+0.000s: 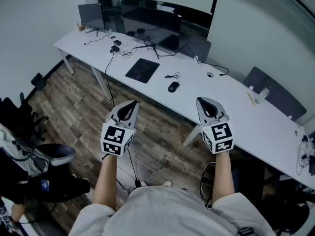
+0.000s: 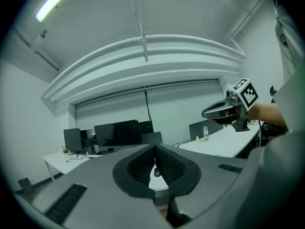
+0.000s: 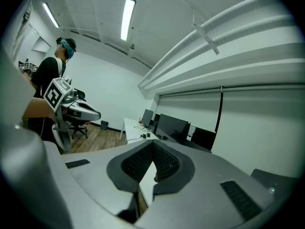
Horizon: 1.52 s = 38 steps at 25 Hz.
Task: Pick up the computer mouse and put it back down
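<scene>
The black computer mouse [image 1: 173, 86] lies on the long white table [image 1: 236, 104], to the right of a black mouse pad [image 1: 142, 70]. Both grippers are held side by side in the air over the wood floor, short of the table's near edge and apart from the mouse. My left gripper [image 1: 132, 103] is shut with nothing in it; in its own view the pads meet at the tip [image 2: 155, 147] and the mouse [image 2: 157, 171] shows small beyond them. My right gripper [image 1: 203, 101] has its pads together at the tip [image 3: 153, 144], also empty.
Dark monitors [image 1: 147, 21] and cables stand at the table's far left. A small bottle [image 1: 264, 93] is on its right part, next to a grey chair back [image 1: 275, 95]. An office chair [image 1: 49, 154] stands at my left. A person [image 3: 55, 66] stands further left.
</scene>
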{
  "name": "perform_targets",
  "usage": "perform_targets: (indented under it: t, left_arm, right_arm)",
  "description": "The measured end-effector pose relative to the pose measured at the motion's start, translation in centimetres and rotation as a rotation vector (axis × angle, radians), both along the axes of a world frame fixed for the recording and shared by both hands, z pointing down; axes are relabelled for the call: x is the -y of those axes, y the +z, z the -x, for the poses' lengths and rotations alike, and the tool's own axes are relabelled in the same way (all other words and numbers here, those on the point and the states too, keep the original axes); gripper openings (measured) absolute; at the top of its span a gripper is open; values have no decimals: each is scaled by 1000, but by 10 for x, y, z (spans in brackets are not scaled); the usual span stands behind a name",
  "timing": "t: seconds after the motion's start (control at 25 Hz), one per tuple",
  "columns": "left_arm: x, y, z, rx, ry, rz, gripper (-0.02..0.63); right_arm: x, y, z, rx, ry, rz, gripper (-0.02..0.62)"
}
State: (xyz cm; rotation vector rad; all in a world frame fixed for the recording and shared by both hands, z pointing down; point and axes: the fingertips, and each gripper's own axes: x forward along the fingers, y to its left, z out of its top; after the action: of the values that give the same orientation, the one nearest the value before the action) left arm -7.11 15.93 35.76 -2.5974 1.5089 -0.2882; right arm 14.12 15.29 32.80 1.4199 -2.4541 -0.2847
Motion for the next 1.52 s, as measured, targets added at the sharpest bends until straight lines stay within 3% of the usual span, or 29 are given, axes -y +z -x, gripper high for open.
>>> perform_targets:
  t: [0.28, 0.56, 0.8, 1.16, 1.52]
  left_arm:
    - [-1, -1, -12, -10, -43, 20, 15]
    - [1, 21, -36, -7, -19, 59, 15]
    - [38, 36, -47, -3, 28, 74, 15]
    - [188, 55, -22, -26, 70, 80, 15]
    - [353, 51, 7, -49, 170, 108, 15]
  right_arm:
    - [-3, -1, -21, 62, 2, 2, 12]
    - [-2, 16, -42, 180, -6, 27, 15]
    - [32, 35, -51, 150, 31, 49, 15]
    - [161, 48, -28, 139, 50, 67, 14]
    - [301, 44, -5, 165, 170, 93, 14]
